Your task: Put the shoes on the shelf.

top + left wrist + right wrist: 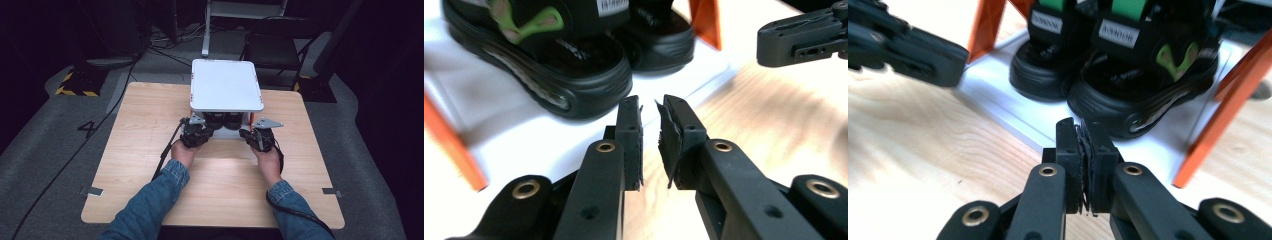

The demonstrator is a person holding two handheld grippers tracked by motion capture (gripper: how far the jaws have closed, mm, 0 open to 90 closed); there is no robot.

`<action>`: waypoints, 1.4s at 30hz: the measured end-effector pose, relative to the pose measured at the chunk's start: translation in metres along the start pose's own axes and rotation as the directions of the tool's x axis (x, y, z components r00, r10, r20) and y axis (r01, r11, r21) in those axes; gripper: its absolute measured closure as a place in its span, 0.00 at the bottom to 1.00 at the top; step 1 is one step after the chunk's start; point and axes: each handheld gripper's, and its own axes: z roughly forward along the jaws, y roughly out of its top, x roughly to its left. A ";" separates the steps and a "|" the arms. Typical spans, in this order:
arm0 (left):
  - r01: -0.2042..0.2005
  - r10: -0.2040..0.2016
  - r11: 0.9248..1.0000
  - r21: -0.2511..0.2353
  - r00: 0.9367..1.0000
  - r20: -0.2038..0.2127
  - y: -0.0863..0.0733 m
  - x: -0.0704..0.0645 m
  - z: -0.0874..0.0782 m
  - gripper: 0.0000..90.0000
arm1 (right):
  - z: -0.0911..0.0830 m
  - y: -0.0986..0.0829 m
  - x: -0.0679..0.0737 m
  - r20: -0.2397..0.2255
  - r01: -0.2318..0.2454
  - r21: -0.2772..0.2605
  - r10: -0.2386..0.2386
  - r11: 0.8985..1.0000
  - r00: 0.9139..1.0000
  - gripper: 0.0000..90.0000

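I'm approaching the black sandals (574,75) on the rack's lower shelf (1013,125), just ahead of my tools. Left tool (650,107) slightly parted, right tool (1081,131) closed, both empty. Next: open wider, close on a sole.

Folding chair (272,47) stood upper right of center, behind the counter (140,150). Yellow-black hazard tape (75,89) at upper left. Black cable (75,150) crossed the grey floor (40,150) at left.
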 end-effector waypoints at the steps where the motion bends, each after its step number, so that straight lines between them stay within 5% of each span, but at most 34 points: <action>1: -0.004 0.004 1.000 -0.006 1.000 0.000 0.000 -0.001 -0.007 0.86 | -0.006 0.002 0.000 -0.002 0.011 -0.003 -0.011 1.000 1.000 0.96; 5: -0.056 0.055 0.998 -0.019 0.998 -0.028 -0.005 -0.011 -0.035 0.84 | -0.028 0.006 -0.004 -0.011 0.021 -0.026 -0.021 0.999 1.000 0.95; 11: -0.143 0.142 0.990 -0.001 0.987 -0.081 -0.016 -0.020 -0.070 0.83 | -0.055 0.006 -0.007 -0.023 0.026 -0.065 -0.028 0.998 0.999 0.94; 23: -0.089 0.090 0.996 0.009 0.989 -0.115 -0.044 0.000 -0.117 0.75 | -0.091 -0.018 -0.008 0.010 0.060 -0.037 -0.060 0.997 0.998 0.94; 32: -0.042 0.052 0.997 0.064 0.985 -0.165 -0.072 0.037 -0.150 0.68 | -0.103 -0.048 -0.027 0.045 0.020 0.044 -0.022 0.999 0.999 0.93; 39: -0.026 0.049 0.993 0.118 0.980 -0.195 -0.099 0.059 -0.163 0.54 | -0.109 -0.067 -0.045 0.034 -0.027 0.094 0.024 0.995 0.999 0.83; 40: -0.002 0.046 0.981 0.192 0.974 -0.223 -0.103 0.065 -0.162 0.51 | -0.110 -0.074 -0.049 0.046 -0.034 0.098 0.030 0.995 0.998 0.75; 42: 0.017 0.024 0.982 0.188 0.976 -0.217 -0.110 0.070 -0.161 0.49 | -0.110 -0.080 -0.052 0.060 -0.033 0.106 0.027 0.994 0.998 0.64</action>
